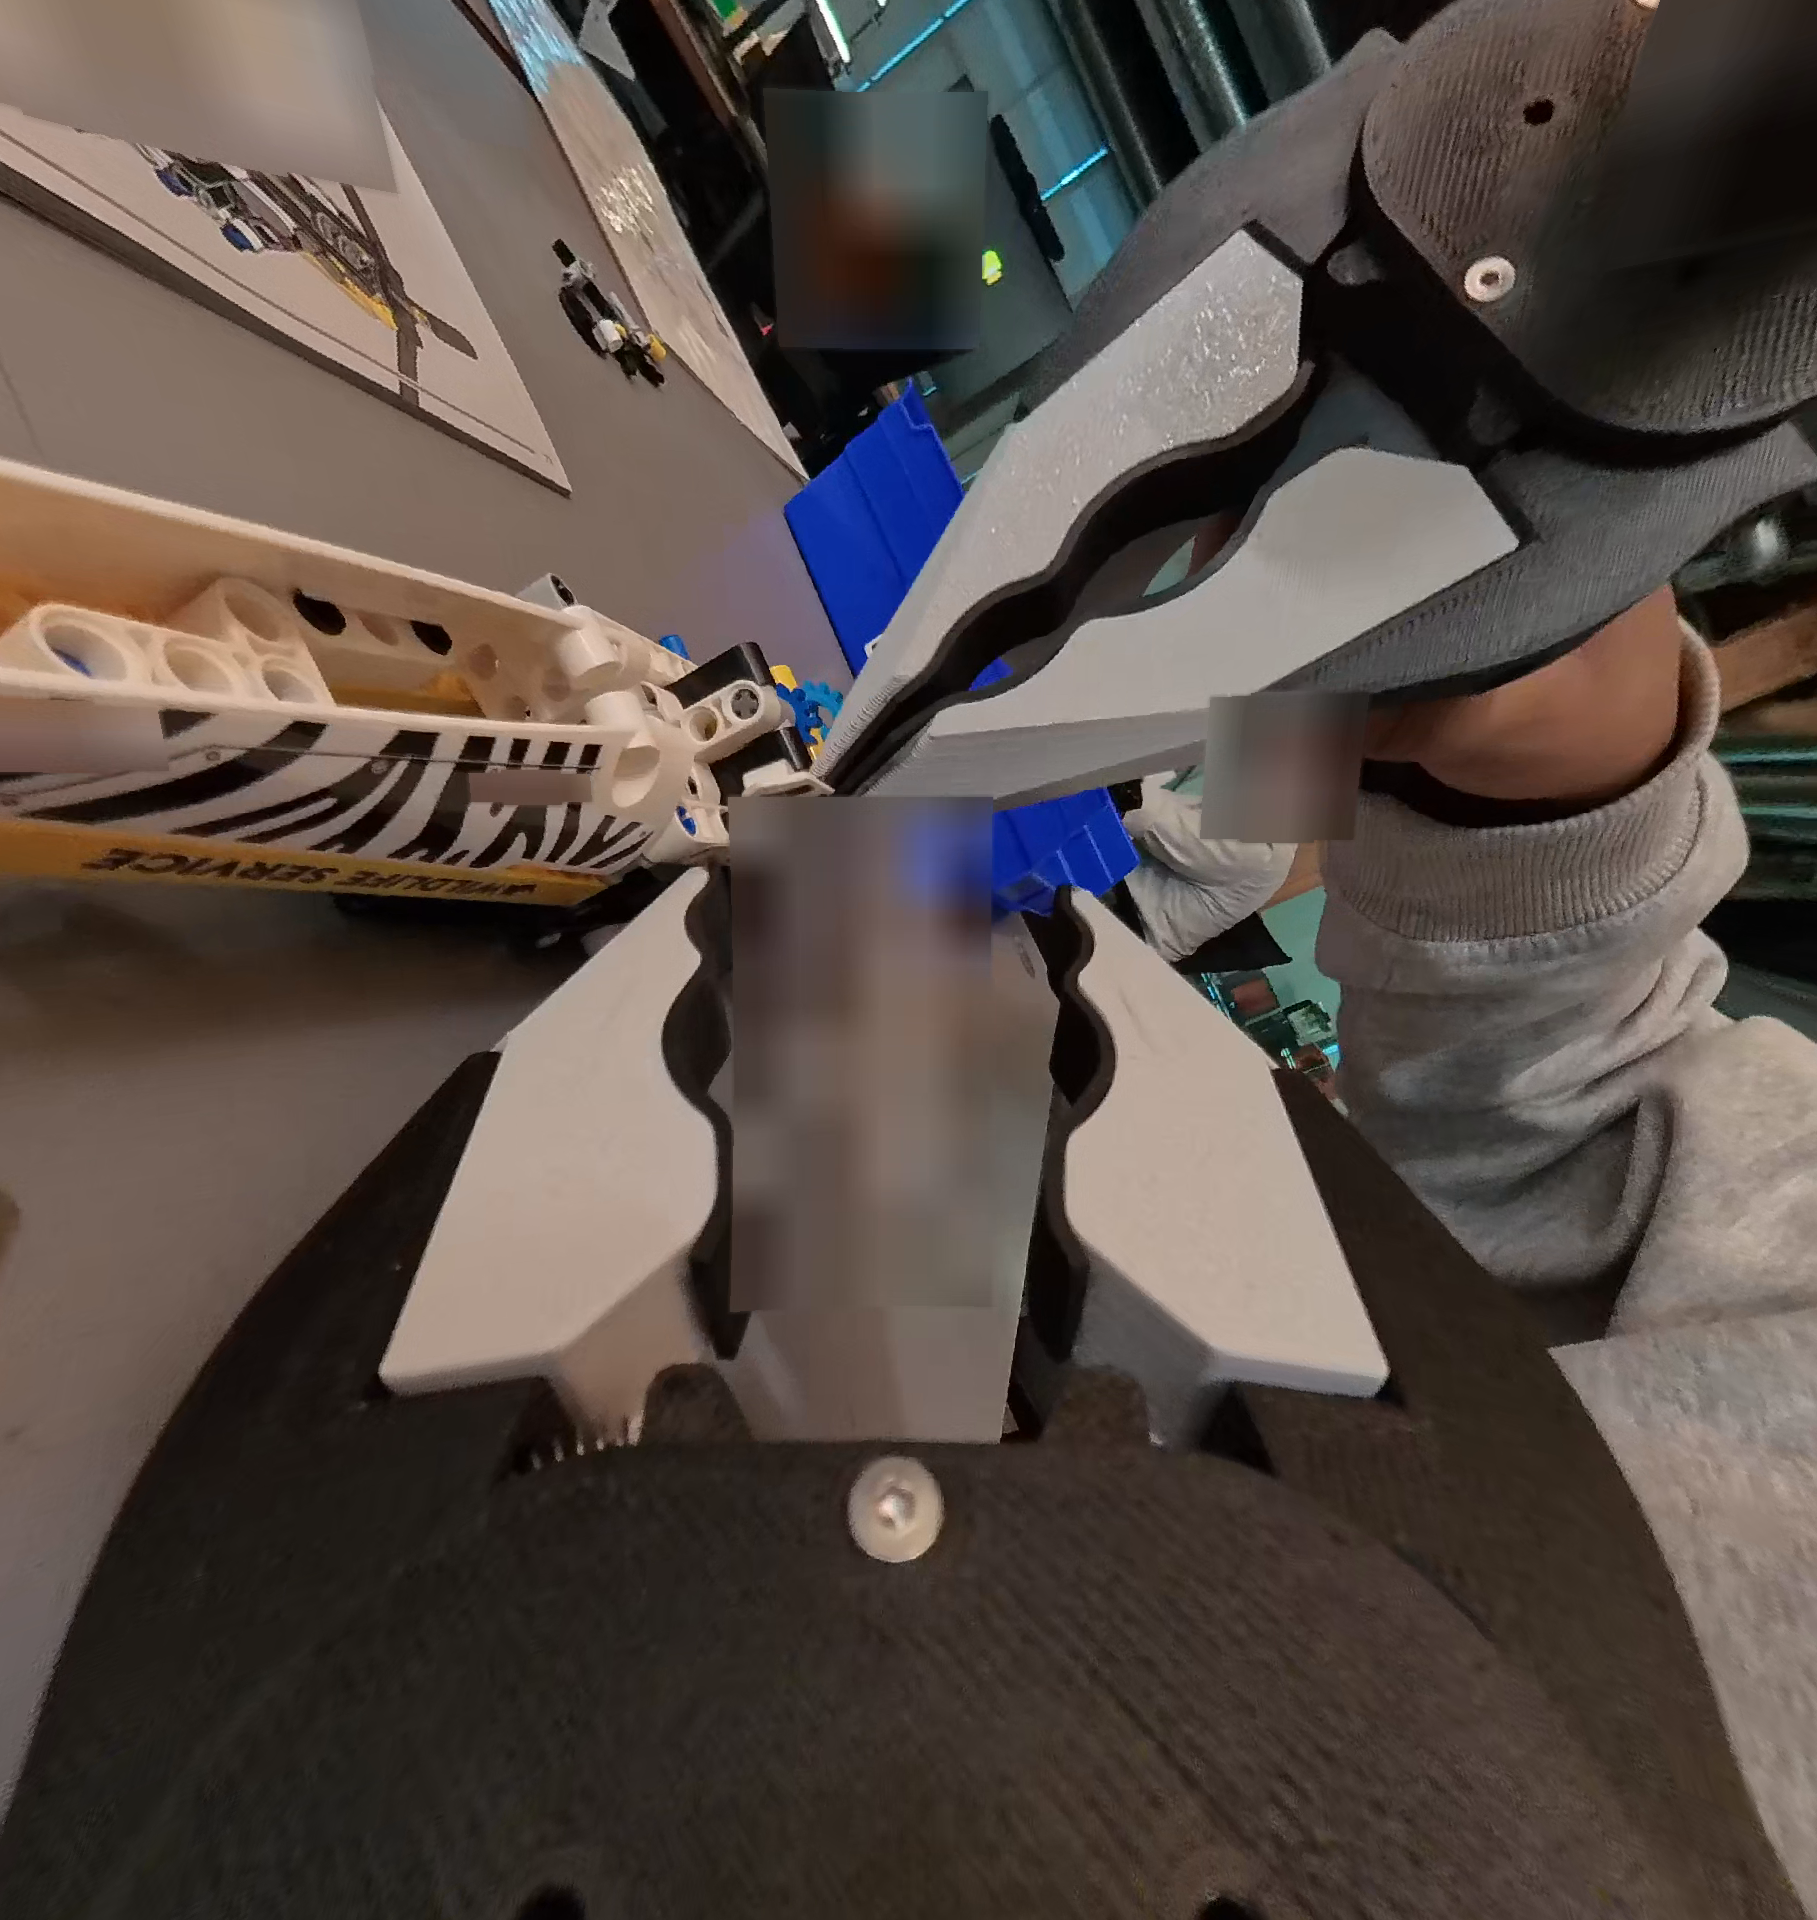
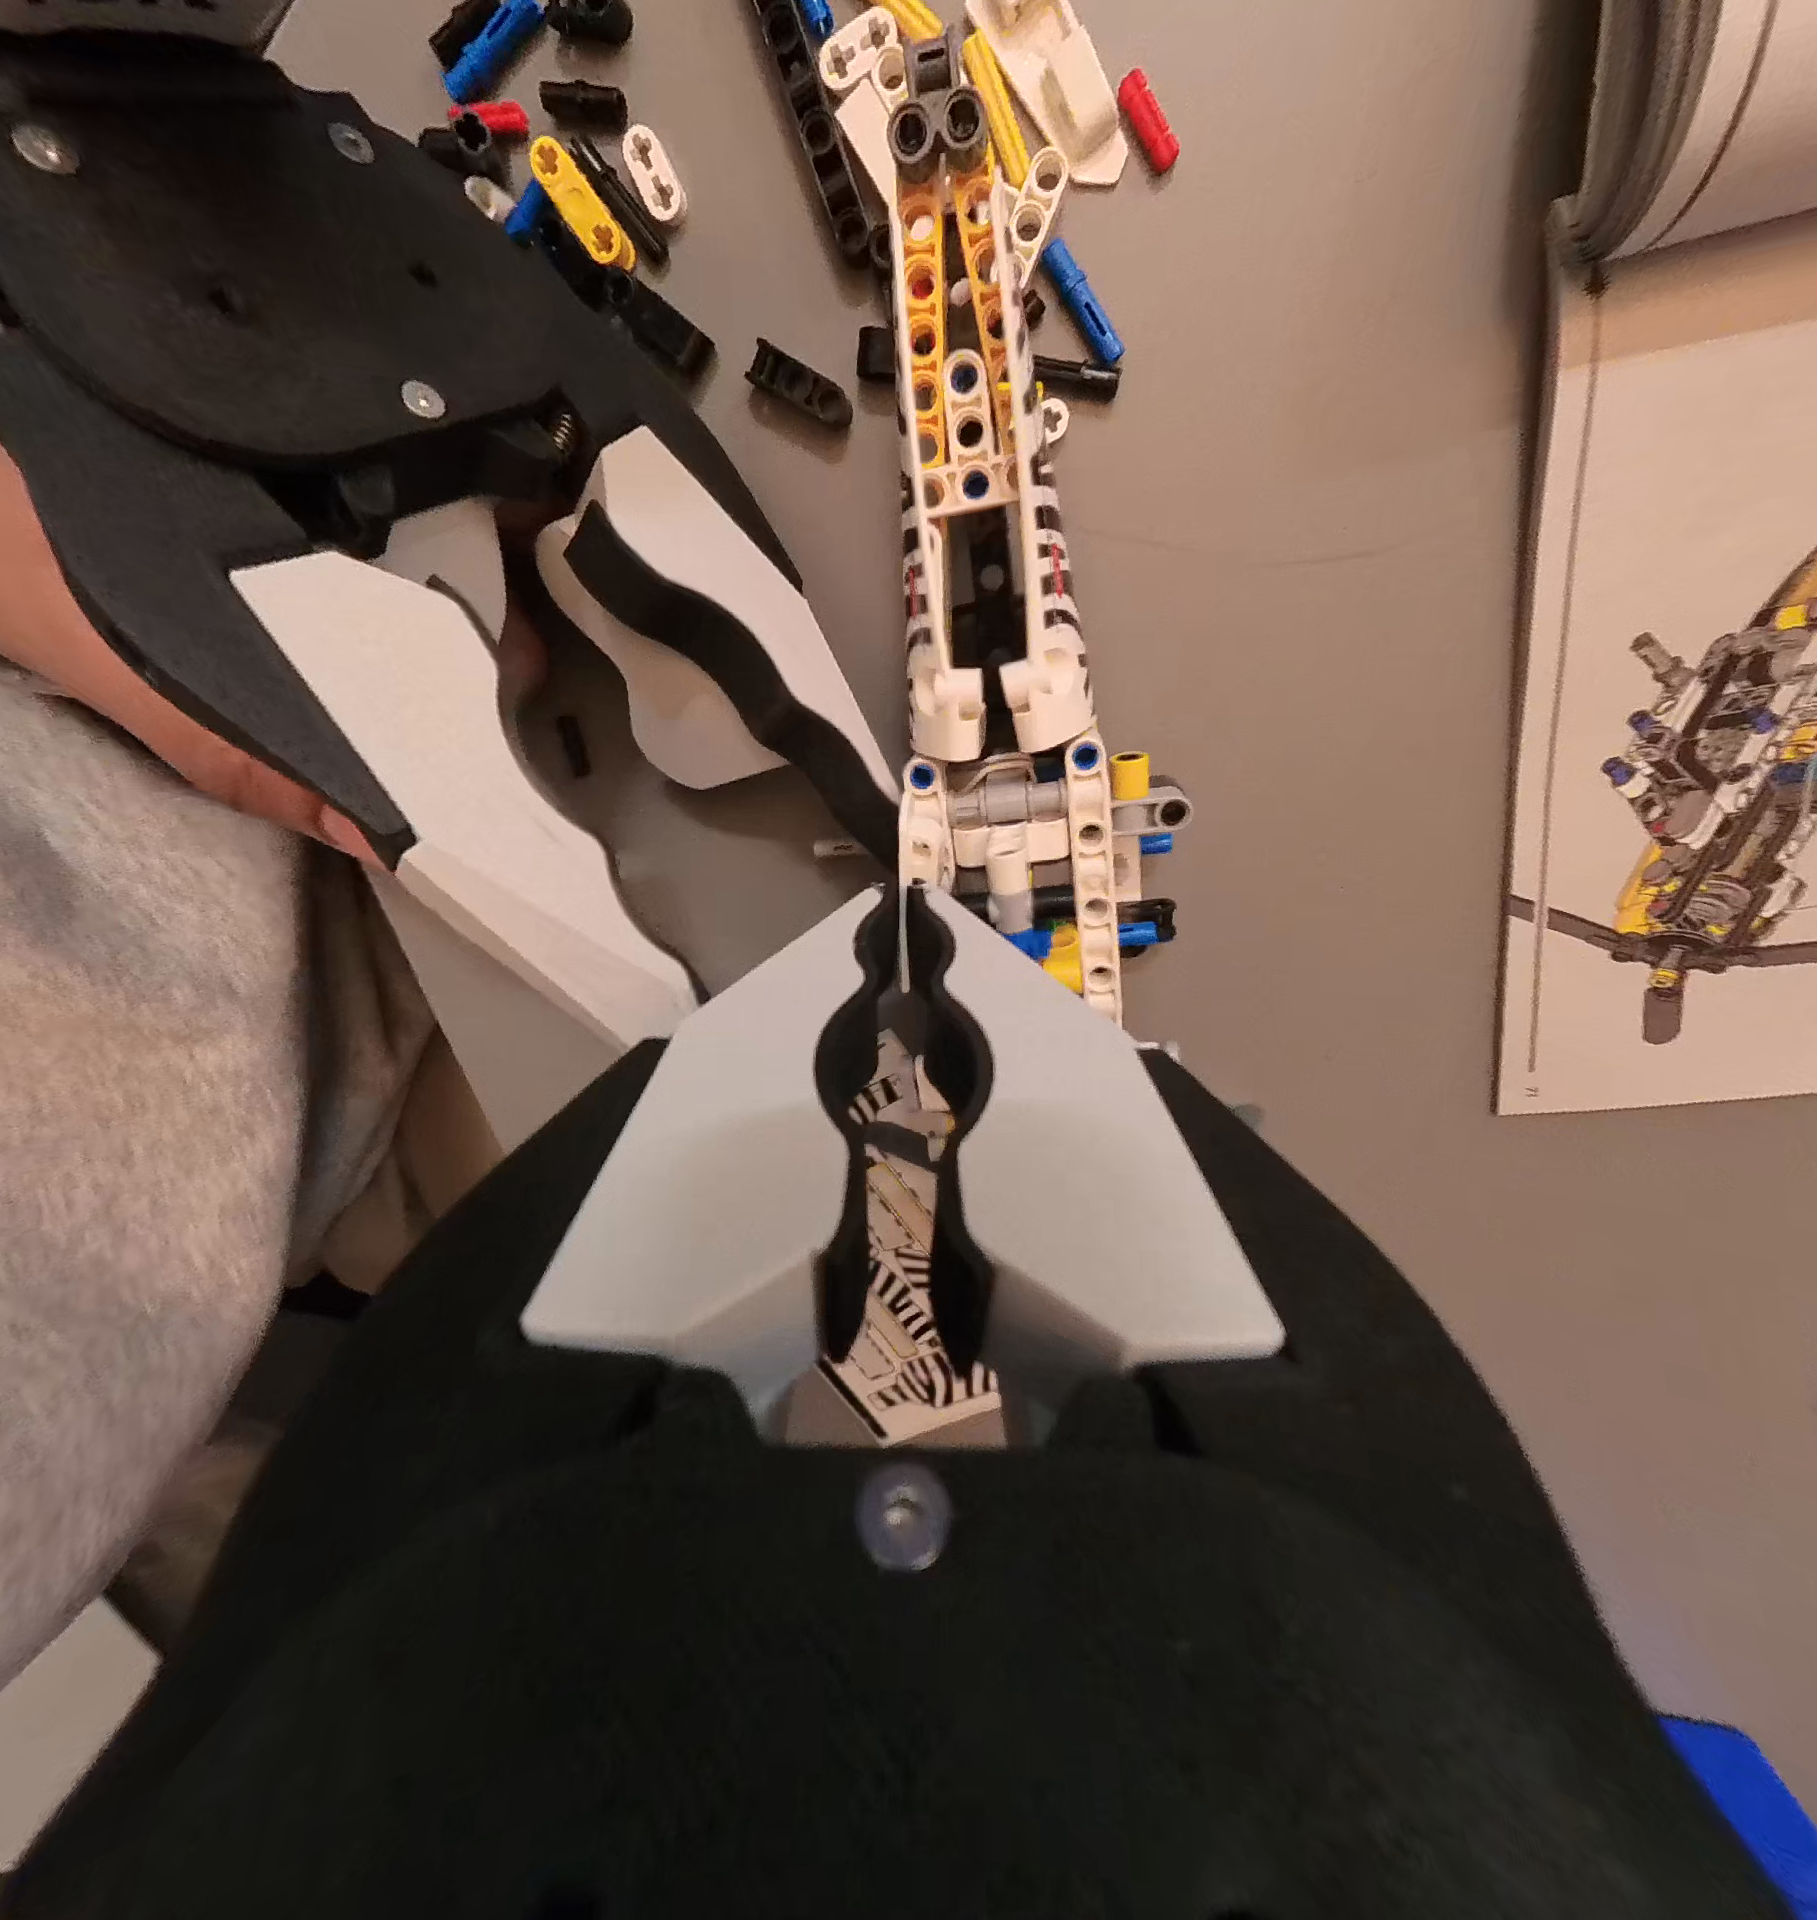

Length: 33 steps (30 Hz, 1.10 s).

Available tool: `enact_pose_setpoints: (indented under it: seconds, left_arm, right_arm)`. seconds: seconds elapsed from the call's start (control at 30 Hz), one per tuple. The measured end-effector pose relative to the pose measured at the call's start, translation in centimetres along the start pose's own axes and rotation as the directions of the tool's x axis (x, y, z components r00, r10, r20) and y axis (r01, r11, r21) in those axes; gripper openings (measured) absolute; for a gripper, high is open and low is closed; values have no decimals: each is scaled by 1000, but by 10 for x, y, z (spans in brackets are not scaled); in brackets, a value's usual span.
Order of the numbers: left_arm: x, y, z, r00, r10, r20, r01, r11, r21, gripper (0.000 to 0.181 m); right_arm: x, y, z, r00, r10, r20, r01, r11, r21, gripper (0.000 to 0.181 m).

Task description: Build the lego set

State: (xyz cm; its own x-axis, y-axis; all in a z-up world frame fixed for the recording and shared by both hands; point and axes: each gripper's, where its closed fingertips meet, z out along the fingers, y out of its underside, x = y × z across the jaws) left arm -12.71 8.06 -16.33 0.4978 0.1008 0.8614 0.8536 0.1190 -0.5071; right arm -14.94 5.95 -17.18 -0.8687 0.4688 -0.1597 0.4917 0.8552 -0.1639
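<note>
On a grey table (image 2: 1351, 520), a long, half-built lego helicopter body (image 2: 977, 540) in white, yellow and zebra stripes lies with its long axis running straight away from your right gripper (image 2: 906, 914), tail end far, mechanism end near. An open instruction booklet (image 2: 1693, 727) lies to its right, well apart. A scatter of loose parts (image 2: 592, 197) in black, blue, red and yellow sits at the far left, beside the tail end.

Your left gripper (image 2: 779, 852) reaches in from the left, fingers spread and holding nothing; one fingertip lies just beside the near end of the model, at its left flank. From the left wrist view the model (image 1: 291, 727) stretches off to the left, and the right gripper (image 1: 831, 764) comes down from the upper right, its tip at the model's near end.

Your right gripper is pinched closed on a thin flat piece (image 2: 909, 1226), zebra-striped like a sticker or sheet; its white edge stands out between the tips, pointing at the model's near end. Whether that edge touches the model cannot be told.

The right gripper is the nearer one and lies in line with the model's axis, so the coming move likely turns on carrying the thin piece forward along that line.
</note>
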Motion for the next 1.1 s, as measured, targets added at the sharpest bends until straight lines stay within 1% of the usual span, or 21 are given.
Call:
enact_pose_setpoints:
  seconds: [0.03,0.23,0.4,0.47,0.5,0.63,0.73,0.83,0.97,1.1]
  left_arm:
    - [0,0,0,1000,1,0,-1,1000,-3,60]
    - [2,4,3,1000,26,-2,-26,999,-28,56]
    - [2,4,4,1000,31,-5,-31,999,-31,56]
    - [7,1,2,998,40,-38,-40,999,-5,44]
    - [7,0,2,999,32,-35,-33,999,-4,41]
    - [6,4,1,999,6,-40,-7,1000,-25,47]
    - [3,10,1,999,-38,-32,36,997,-63,55]
    - [0,12,2,998,-56,-16,55,995,-79,57]
    - [-5,4,1,998,-67,11,67,997,-31,68]
    - [-6,-7,-2,996,-88,-3,89,995,35,69]
  right_arm:
    - [0,0,0,1000,7,15,-6,1000,-9,0]
    - [-1,-1,0,996,47,78,-42,996,-74,0]
    - [-1,-1,1,995,59,74,-48,990,-135,0]
    - [-3,-2,2,995,51,83,-38,987,-156,0]
    - [-4,-3,3,995,49,92,-33,986,-165,0]
    - [-2,-5,4,996,28,81,-14,984,-175,0]
    - [0,-7,3,998,6,62,4,987,-159,0]
    - [2,-8,3,999,-24,43,30,991,-133,0]
    - [3,-10,3,995,-105,-4,104,991,-88,0]
    - [2,-10,3,983,-171,-61,169,985,-42,0]
